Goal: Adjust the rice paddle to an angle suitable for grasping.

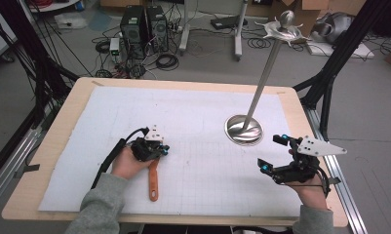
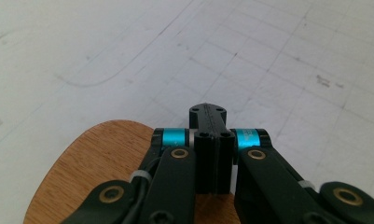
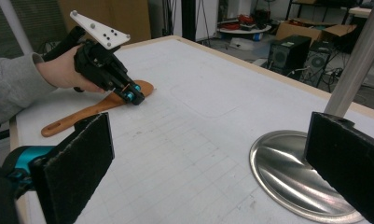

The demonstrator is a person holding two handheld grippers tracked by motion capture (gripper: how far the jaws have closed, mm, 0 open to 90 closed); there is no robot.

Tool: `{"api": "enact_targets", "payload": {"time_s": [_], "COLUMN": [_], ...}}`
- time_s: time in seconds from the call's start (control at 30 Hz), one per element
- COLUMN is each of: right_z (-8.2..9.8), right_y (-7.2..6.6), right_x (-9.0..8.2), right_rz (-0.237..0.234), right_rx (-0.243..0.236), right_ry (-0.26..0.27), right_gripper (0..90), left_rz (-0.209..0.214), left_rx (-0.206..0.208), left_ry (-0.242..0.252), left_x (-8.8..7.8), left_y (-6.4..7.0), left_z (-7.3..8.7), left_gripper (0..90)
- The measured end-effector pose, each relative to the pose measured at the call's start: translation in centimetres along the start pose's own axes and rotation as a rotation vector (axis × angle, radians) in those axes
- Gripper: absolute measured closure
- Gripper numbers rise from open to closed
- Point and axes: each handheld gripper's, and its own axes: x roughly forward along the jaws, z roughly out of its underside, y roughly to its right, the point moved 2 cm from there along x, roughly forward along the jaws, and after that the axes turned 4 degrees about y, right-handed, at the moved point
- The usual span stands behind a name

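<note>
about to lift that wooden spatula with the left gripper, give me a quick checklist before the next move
1. Left gripper at the wooden spatula: ok, it sits over the blade end, with the handle trailing toward the person.
2. Left jaws shut: ok, they are pressed together in the left gripper view.
3. Spatula actually clamped between the jaws: cannot tell, the blade lies under the closed tips.
4. Right gripper free: ok, jaws wide apart with nothing between them.
5. Metal stand out of the way: ok, its round base sits apart from the spatula, nearer the right gripper.
6. Spatula flat on the white mat: ok.
</note>
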Motion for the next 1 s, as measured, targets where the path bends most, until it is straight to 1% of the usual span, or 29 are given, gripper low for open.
{"api": "enact_targets", "payload": {"time_s": [0.07,0.1,0.13,0.17,0.2,0.23,0.27,0.37,0.43,0.5,0.57,0.6,0.63,0.67,0.73,0.77,0.8,0.83,0.87,0.93,0.97,1.0], "right_z": [-0.1,-0.1,-0.2,-0.2,-0.2,-0.2,-0.3,-0.3,-0.3,-0.4,-0.4,-0.5,-0.5,-0.6,-0.7,-0.7,-0.8,-0.8,-0.9,-0.9,-1.0,-1.0], "right_y": [0.1,0.1,0.1,0.1,0.1,0.1,0.1,0.1,0.1,0.2,0.2,0.3,0.3,0.3,0.4,0.4,0.5,0.5,0.7,0.7,0.7,0.7], "right_x": [0.2,0.2,0.4,0.4,0.5,0.5,0.7,0.9,1.1,1.4,1.5,1.6,1.6,1.6,1.6,1.6,1.5,1.5,1.5,1.6,1.7,1.8], "right_rz": [-0.002,-0.005,-0.003,-0.003,-0.006,-0.006,-0.008,-0.012,-0.014,-0.019,-0.021,-0.024,-0.027,-0.032,-0.036,-0.036,-0.038,-0.038,-0.034,-0.034,-0.036,-0.038], "right_rx": [0.002,0.001,-0.006,-0.006,-0.003,-0.003,-0.005,-0.006,-0.005,-0.008,-0.007,-0.006,-0.005,-0.002,-0.003,-0.003,0.002,0.002,0.006,0.003,0.007,0.003], "right_ry": [0.001,0.003,0.008,0.008,0.005,0.005,0.002,0.001,-0.002,0.002,0.001,0.003,0.006,0.006,0.018,0.018,0.03,0.03,0.035,0.037,0.034,0.034], "right_gripper": [0.2,0.2,0.3,0.3,0.2,0.2,0.2,0.2,0.2,0.2,0.2,0.2,0.2,0.2,0.3,0.3,0.2,0.2,0.2,0.2,0.2,0.2], "left_rz": [-0.011,-0.011,-0.011,-0.011,-0.018,-0.018,-0.029,-0.031,-0.04,-0.058,-0.058,-0.067,-0.067,-0.071,-0.065,-0.069,-0.068,-0.068,-0.078,-0.082,-0.093,-0.088], "left_rx": [-0.006,-0.006,-0.015,-0.015,-0.025,-0.025,-0.034,-0.045,-0.067,-0.074,-0.074,-0.083,-0.083,-0.094,-0.116,-0.112,-0.124,-0.124,-0.136,-0.137,-0.13,-0.131], "left_ry": [-0.006,-0.006,0.0,0.0,0.002,0.002,-0.001,-0.001,-0.002,-0.002,-0.004,-0.001,-0.001,0.001,0.002,0.006,0.032,0.032,0.043,0.045,0.057,0.075], "left_x": [-0.6,-0.6,-1.1,-1.1,-1.7,-1.7,-2.2,-2.5,-3.0,-3.6,-3.7,-4.2,-4.2,-4.6,-5.2,-5.5,-6.1,-6.1,-6.4,-6.6,-6.8,-7.0], "left_y": [-0.3,-0.3,-0.5,-0.5,-0.8,-0.8,-1.0,-1.3,-1.5,-1.7,-1.8,-1.9,-1.9,-2.0,-2.1,-2.2,-2.3,-2.3,-2.4,-2.4,-2.3,-2.2], "left_z": [0.5,0.5,0.9,0.9,1.4,1.4,1.8,2.1,2.5,2.9,3.1,3.5,3.5,3.8,4.1,4.3,4.7,4.7,5.1,5.1,5.1,5.0], "left_gripper": [89.6,89.7,89.6,89.6,89.6,89.6,89.6,89.6,89.6,89.6,89.6,89.6,89.6,89.6,89.5,89.5,89.5,89.6,89.5,89.6,89.6,89.5]}}
